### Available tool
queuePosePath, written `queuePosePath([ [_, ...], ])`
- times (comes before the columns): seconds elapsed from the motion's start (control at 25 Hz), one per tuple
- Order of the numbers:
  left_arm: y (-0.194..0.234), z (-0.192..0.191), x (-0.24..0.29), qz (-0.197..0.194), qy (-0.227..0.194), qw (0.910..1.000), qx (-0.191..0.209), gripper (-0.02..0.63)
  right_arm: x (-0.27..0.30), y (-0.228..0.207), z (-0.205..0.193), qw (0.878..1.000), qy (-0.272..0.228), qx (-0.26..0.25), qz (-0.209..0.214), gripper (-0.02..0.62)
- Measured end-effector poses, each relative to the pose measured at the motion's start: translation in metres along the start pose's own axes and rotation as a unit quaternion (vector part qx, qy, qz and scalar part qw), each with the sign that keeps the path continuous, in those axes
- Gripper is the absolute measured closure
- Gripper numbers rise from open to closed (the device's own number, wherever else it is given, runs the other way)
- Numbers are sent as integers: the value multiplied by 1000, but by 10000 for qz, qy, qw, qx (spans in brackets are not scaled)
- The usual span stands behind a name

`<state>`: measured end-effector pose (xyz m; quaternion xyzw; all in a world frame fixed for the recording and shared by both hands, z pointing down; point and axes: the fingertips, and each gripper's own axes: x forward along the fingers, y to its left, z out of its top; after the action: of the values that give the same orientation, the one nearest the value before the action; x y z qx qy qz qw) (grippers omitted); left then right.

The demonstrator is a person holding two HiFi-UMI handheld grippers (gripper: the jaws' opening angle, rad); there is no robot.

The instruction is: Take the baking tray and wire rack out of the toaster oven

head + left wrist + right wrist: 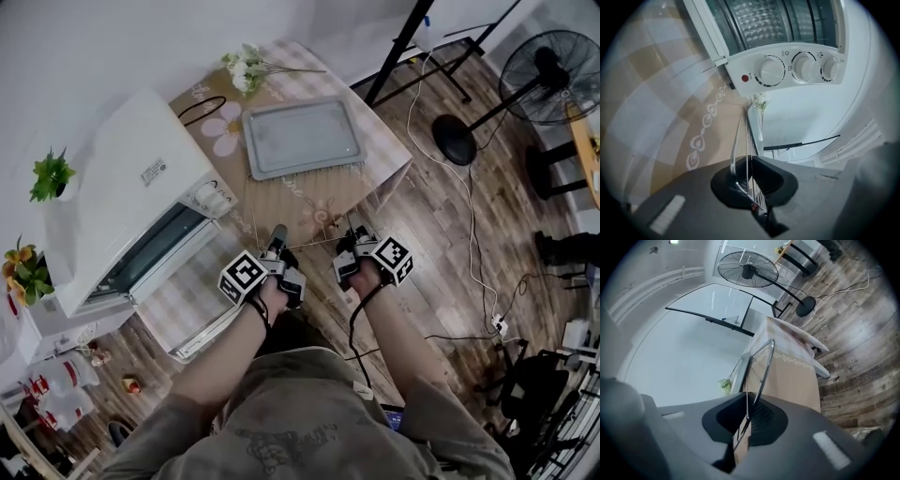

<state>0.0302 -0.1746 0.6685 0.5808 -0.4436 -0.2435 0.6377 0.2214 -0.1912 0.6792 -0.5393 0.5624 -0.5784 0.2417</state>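
Wire rack (314,242) of thin silvery metal is out of the boxy white toaster oven (131,187) in my head view, over the checked-cloth table's (384,141) near edge. The flat grey metal baking tray (305,138) lies toward its far edge. Left gripper view: left gripper (750,187) pinching the rack's rim. Right gripper view: right gripper (743,427) clamped on its rim too.

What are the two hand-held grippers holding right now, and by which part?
Both are shut on the wire rack, pinching its near edge: the left hand-held gripper toward the left end, the right hand-held gripper toward the right end.
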Motion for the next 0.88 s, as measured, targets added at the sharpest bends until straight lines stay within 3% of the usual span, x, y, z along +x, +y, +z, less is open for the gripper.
queuePosePath([
  [0.32, 3, 27, 22, 48, -131, 9999, 87, 606, 26, 3, -4, 9997, 185, -152, -6, 569],
  [0.48, 12, 24, 24, 194, -83, 9997, -105, 594, 33, -5, -4, 9992, 301, -209, -187, 569],
  [0.76, 13, -7, 8, 434, 367, 9971, -510, 477, 30, -15, 3, 9985, 309, -196, -397, 568],
  [0.88, 19, -19, -4, 619, 485, 9946, -682, 463, 28, -16, 5, 9975, 408, -247, -522, 566],
])
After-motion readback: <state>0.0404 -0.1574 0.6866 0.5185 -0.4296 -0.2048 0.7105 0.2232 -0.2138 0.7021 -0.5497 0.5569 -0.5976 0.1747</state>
